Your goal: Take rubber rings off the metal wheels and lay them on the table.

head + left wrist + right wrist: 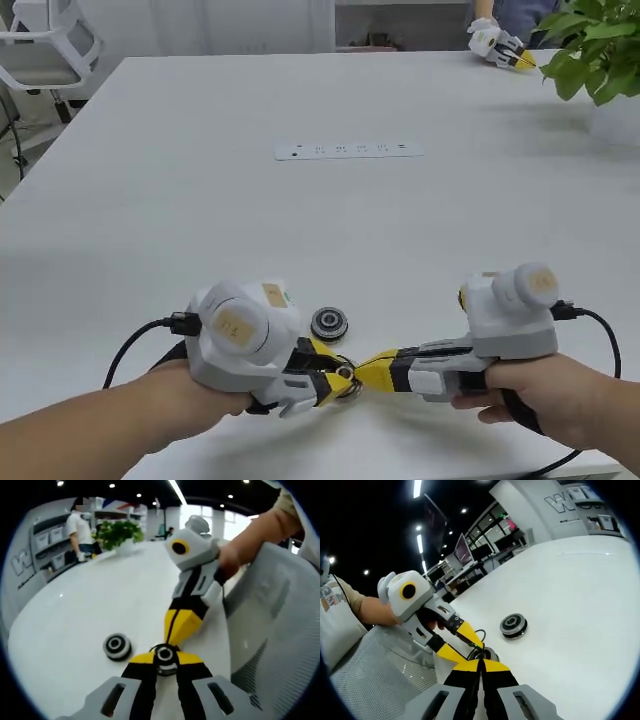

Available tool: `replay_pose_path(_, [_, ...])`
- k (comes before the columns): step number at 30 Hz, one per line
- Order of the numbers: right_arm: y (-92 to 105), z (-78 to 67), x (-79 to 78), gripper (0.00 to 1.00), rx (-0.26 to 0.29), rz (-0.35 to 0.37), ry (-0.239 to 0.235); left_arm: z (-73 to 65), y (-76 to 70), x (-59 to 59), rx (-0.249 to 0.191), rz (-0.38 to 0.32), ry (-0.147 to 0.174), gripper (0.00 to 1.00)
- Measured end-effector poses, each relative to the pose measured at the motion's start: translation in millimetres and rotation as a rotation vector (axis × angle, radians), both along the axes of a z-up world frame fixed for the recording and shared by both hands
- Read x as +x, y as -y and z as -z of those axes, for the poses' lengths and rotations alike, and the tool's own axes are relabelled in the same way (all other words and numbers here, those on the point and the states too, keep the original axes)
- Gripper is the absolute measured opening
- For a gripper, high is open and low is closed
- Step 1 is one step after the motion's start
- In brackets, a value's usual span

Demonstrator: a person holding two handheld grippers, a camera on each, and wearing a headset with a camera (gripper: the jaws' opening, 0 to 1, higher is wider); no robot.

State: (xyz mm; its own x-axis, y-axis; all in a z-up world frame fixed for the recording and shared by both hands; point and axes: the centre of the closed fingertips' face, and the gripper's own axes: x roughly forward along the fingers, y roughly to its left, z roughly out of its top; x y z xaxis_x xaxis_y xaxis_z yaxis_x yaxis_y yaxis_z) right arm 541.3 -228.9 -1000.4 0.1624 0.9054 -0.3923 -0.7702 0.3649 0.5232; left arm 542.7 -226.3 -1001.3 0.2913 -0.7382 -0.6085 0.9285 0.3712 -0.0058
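One small metal wheel (165, 655) clamped in my left tool (335, 382); right tool (481, 662) pressed closed (I'd pinch its probably stretchy black rubber ring (172, 661) by the lip).

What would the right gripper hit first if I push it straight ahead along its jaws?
The metal wheel clamped in the left gripper, almost at once: the right gripper, jaws shut, points right at it with its tips seemingly at the rim. The loose wheel lies off that line.
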Motion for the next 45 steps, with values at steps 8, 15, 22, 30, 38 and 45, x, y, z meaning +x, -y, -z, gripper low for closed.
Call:
replay_pose_path(8, [2.4,-3.0,1.4,0.0,0.01,0.013,-0.004,-10.9,-8.3,-6.4,-0.01,0.022,-0.014,0.21])
replay_pose_path(15, [0.4,-7.7,1.1,0.0,0.018,0.005,0.0,-32.3,-12.9,-6.5,-0.073,0.0,-0.014,0.26])
replay_pose_path(22, [-1.2,-12.2,0.1,0.0,0.021,-0.004,0.005,-48.8,-27.1,-5.7,-0.114,-0.03,-0.005,0.31])
replay_pose_path(30, [-8.3,-23.7,0.9,0.0,0.035,-0.024,0.012,-57.2,-50.0,-7.3,-0.133,-0.07,0.003,0.35])
replay_pose_path(38, [-23.2,-35.0,3.6,0.0,0.044,-0.054,0.025,-63.0,-67.0,-8.5,-0.152,-0.111,0.015,0.39])
replay_pose_path(45, [-37.0,-39.4,5.8,0.0,0.044,-0.079,0.035,-65.9,-81.8,-8.6,-0.168,-0.154,0.018,0.43])
